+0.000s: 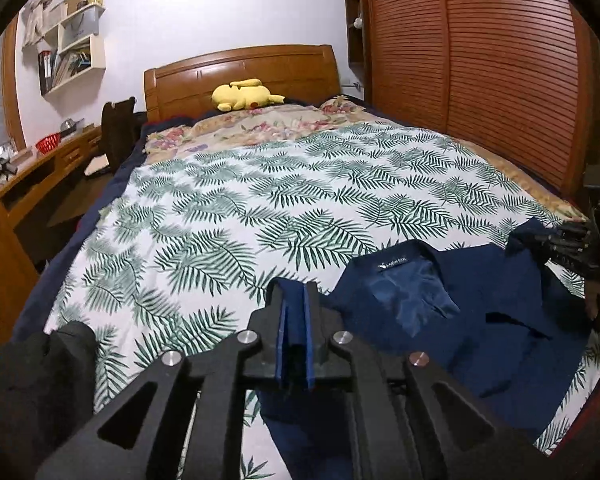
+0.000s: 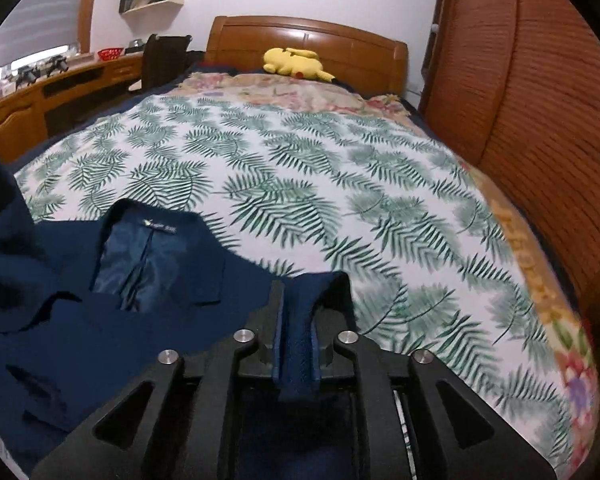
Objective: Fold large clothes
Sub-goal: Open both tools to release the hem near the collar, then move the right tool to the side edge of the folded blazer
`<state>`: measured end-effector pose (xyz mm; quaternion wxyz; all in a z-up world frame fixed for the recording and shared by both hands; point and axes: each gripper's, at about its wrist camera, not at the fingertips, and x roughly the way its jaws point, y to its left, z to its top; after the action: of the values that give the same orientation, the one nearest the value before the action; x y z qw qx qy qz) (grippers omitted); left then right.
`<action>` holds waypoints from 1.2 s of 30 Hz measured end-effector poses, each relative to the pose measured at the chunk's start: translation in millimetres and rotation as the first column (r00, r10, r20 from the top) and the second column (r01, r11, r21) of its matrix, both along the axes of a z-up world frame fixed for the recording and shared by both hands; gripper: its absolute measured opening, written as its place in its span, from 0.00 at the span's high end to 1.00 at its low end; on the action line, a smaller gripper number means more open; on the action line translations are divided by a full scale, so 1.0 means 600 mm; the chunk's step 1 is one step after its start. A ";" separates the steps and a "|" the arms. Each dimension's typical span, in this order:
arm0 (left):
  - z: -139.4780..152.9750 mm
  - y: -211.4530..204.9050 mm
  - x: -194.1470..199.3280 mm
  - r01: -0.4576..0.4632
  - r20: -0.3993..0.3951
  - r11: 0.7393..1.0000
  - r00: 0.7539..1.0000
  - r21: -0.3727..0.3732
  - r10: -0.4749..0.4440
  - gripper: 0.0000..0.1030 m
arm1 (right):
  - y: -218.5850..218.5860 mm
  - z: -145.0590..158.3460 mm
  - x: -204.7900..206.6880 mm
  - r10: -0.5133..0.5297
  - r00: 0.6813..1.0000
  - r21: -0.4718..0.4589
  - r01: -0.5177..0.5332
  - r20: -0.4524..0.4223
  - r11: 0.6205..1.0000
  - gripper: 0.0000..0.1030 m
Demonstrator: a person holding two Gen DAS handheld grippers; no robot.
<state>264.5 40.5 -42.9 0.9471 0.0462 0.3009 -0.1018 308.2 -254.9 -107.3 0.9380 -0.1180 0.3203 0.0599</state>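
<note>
Left tool: the left tool [image 1: 296,320] had its jaws nearly together, clamped on a fold of navy cloth that stood up between the pads.
Right tool: the right tool [image 2: 298,320] was likewise clamped on a thick strip of the same navy cloth; from the left wrist view it showed at the far right edge [image 1: 572,240], gripping the other side of the garment.
Jacket: the jacket [image 2: 148,272] lay on the bed between the two tools, collar toward the headboard, front open so the shiny lining and the small neck label [image 2: 160,225] showed. Its upper corners, near the shoulders, were what the tools held. The body trailed off the near edge of the bed, below both views.
Bed: the leaf-print sheet [image 1: 260,200] covered most of the mattress and was bare beyond the collar. A floral blanket [image 1: 260,124] lay past it, and a yellow plush [image 1: 244,94] rested by the headboard.
Surroundings: a wooden bench [image 1: 40,168] ran along the left wall; a slatted wardrobe [image 1: 480,60] stood on the right.
Progress: early, as a judgement. The jacket seemed only spread out, face up and unfolded; no sleeve was turned in and no crease across the body was visible.
Left to do: likely releasing the corners, smoothing the panels, bringing the sleeves and sides inward, then folding the length. How flat the lower part lay could not be told.
</note>
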 end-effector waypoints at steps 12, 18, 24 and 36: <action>0.003 0.017 -0.037 0.010 0.007 0.999 1.000 -0.040 -0.010 0.86 | 0.038 0.004 -0.026 0.024 0.999 0.005 -0.024 -0.029 1.000 0.51; -0.010 0.022 -0.068 -0.032 0.015 0.999 0.999 -0.043 0.032 0.86 | 0.049 0.026 -0.061 0.044 0.999 -0.004 -0.044 -0.024 0.999 0.46; -0.023 0.025 -0.096 -0.030 0.003 0.999 1.000 -0.037 0.030 0.85 | 0.072 0.033 -0.098 0.072 0.997 -0.016 -0.072 -0.037 0.997 0.44; -0.055 0.046 -0.116 -0.038 -0.033 0.999 0.999 -0.025 0.037 0.85 | 0.109 0.021 -0.142 0.101 0.990 -0.025 -0.104 -0.097 0.994 0.41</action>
<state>194.7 67.8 -75.7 0.9443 0.0268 0.3158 -0.0886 222.8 -189.5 -94.7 0.9155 -0.1453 0.3590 0.1086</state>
